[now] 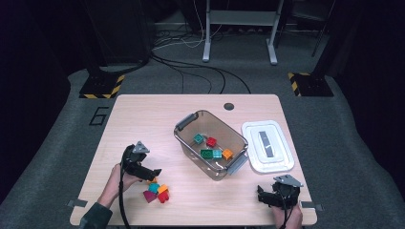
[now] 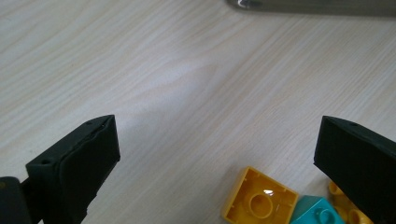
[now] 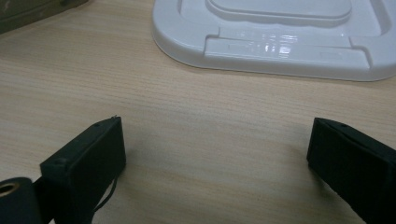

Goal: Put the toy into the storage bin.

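Observation:
A clear plastic bin [image 1: 188,121] stands mid-table with several coloured bricks [image 1: 210,149] inside. A small heap of loose bricks [image 1: 157,191] lies at the front left. My left gripper [image 1: 154,174] hovers right over that heap, open; in the left gripper view a yellow brick [image 2: 259,201] and a teal brick [image 2: 315,213] lie low between its wide jaws. My right gripper [image 1: 263,195] rests near the front right edge, open over bare wood, facing the white lid [image 3: 280,37].
The white lid [image 1: 267,145] lies flat to the right of the bin. A dark round hole [image 1: 229,106] sits near the table's far edge. Cables and stand legs cover the floor behind the table.

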### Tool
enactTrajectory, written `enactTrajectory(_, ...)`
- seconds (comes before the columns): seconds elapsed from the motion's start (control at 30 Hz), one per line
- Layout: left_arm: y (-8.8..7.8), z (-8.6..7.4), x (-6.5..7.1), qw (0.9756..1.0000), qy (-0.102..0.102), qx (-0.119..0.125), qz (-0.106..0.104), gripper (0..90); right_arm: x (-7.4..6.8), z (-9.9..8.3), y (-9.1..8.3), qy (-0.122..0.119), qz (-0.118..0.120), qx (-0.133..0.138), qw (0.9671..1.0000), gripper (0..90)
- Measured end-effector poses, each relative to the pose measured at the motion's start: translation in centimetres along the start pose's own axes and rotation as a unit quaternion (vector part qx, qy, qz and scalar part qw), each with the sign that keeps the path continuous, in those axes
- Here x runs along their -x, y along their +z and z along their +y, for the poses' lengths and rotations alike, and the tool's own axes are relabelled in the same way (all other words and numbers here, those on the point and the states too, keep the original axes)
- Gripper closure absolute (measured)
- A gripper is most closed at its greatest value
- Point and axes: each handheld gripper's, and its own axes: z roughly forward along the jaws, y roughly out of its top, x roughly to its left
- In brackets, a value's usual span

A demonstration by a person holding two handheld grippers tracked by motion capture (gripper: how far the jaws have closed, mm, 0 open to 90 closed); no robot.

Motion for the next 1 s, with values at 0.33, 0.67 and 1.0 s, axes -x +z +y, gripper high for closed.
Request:
enactTrajectory(0.33,0.9,-2.0,-0.3,0.9997,-0.016,-0.018,-0.007,0.0,0.0,0.0,0.0,0.000,0.000,0.000,1.0000,3.5)
enactTrajectory(0.67,-0.1,-3.1,-0.5,0.9995,-0.030,-0.008,-0.005,0.2,0.0,0.0,0.0,0.000,-0.001,0.000,1.0000,3.5)
enactTrajectory(1.0,0.0,-4.1,-0.7,0.9993,-0.030,-0.019,0.004,8.3,0.0,0.0,0.0,0.001,-0.001,0.000,1.0000,3.5)
